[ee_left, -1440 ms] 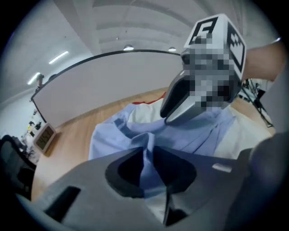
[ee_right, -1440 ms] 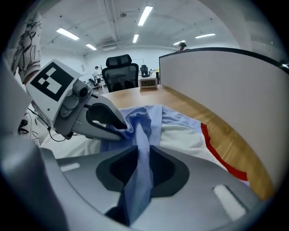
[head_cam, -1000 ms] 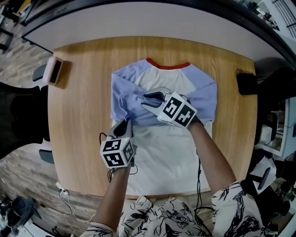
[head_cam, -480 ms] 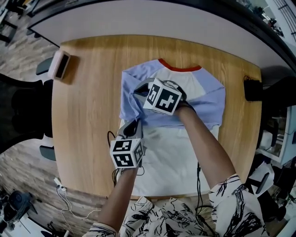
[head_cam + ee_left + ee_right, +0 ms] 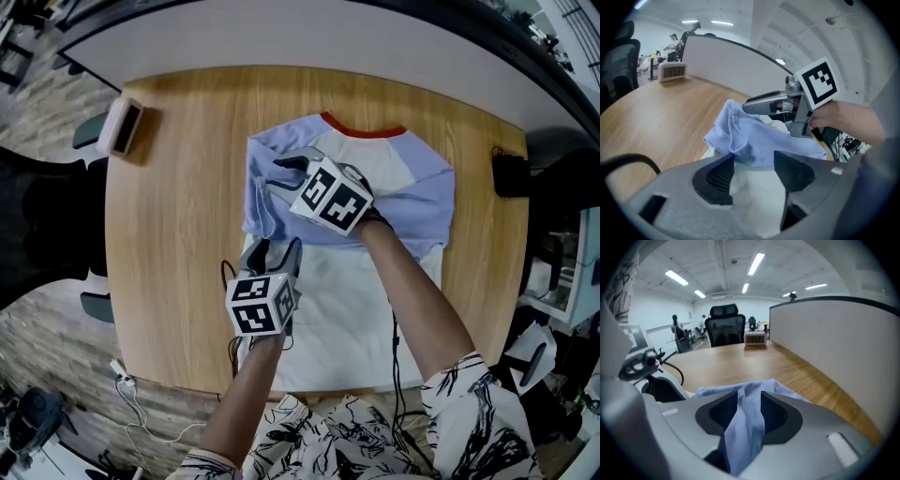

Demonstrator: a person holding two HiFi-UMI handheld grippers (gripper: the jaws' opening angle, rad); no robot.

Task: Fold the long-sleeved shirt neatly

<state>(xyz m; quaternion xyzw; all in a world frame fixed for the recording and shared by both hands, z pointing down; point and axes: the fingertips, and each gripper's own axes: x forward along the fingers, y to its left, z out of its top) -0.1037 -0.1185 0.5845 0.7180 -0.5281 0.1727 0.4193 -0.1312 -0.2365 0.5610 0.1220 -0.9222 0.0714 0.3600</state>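
The long-sleeved shirt (image 5: pixel 347 291) lies flat on the wooden table (image 5: pixel 178 216), white-bodied with a red collar and pale blue sleeves. One blue sleeve (image 5: pixel 265 202) is bunched over its left shoulder. My right gripper (image 5: pixel 278 175) hovers there; its jaws have just been opening and stand open, with a strip of sleeve (image 5: pixel 747 423) still hanging between them. My left gripper (image 5: pixel 272 251) rests at the shirt's left edge, nearer me. Its jaws have just been opening too and stand open over the white body (image 5: pixel 752 187), gripping nothing, the blue sleeve (image 5: pixel 750 136) just ahead.
A small digital clock (image 5: pixel 122 131) stands at the table's far left corner. A black object (image 5: pixel 511 173) sits at the right edge. A curved partition (image 5: pixel 328 37) borders the far side. A cable (image 5: pixel 230 281) trails by my left gripper.
The right gripper carried the blue sleeve leftwards across the shirt to its left shoulder, then parted its jaws. The left gripper stayed put and opened its jaws.
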